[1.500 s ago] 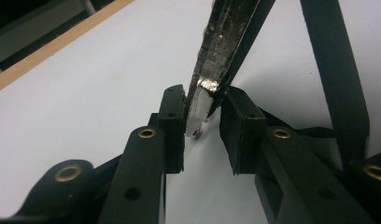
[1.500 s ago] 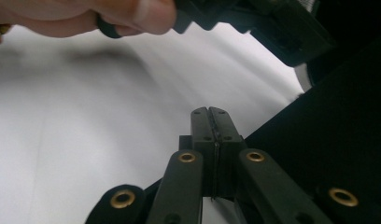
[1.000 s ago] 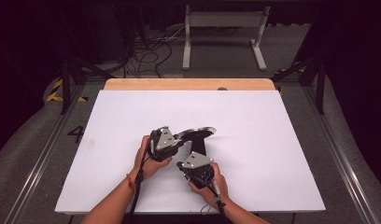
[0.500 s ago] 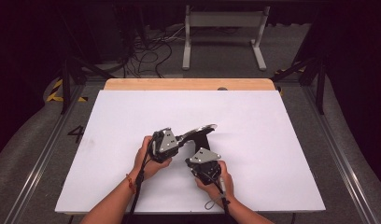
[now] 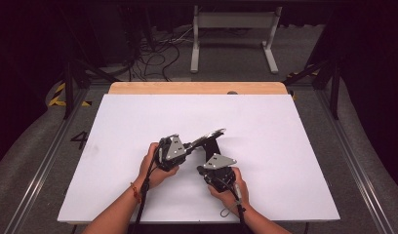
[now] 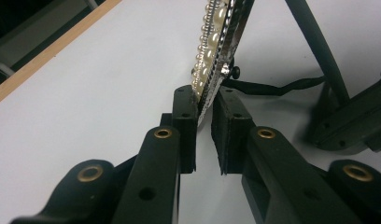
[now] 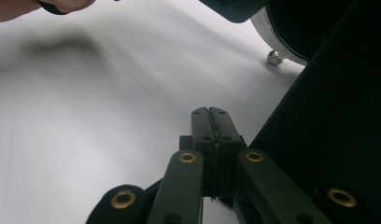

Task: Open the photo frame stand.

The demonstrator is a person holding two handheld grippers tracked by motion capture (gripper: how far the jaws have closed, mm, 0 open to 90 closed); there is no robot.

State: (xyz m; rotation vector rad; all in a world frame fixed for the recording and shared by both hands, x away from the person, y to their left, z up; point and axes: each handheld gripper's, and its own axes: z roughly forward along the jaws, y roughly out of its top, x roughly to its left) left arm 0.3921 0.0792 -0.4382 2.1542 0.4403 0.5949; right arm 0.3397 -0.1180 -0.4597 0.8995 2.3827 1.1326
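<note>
An oval frame point(image 5: 207, 138) with a rim of pearls and glittering stones point(image 6: 217, 37) is held tilted above the white board. My left gripper point(image 5: 189, 145) grips its lower rim; the jaws have just been closing, and the rim sits pinched between the fingertips of the left gripper point(image 6: 205, 100). My right gripper point(image 5: 212, 163) is close below the frame, beside its black stand point(image 5: 214, 147). In the right gripper view the right gripper point(image 7: 209, 112) is shut with nothing seen between the pads. The black stand point(image 7: 319, 116) is right beside it, under the frame's dark back point(image 7: 291, 28).
The white board point(image 5: 285, 146) covers the table, with a wooden strip point(image 5: 197, 87) along its far edge. Metal rails point(image 5: 355, 165) run along both sides. Behind the table are floor cables point(image 5: 153, 53) and a grey stand point(image 5: 233, 29).
The right hand has shifted slightly to the right, nearer the frame's stand. The left hand and the tilted frame have stayed in place.
</note>
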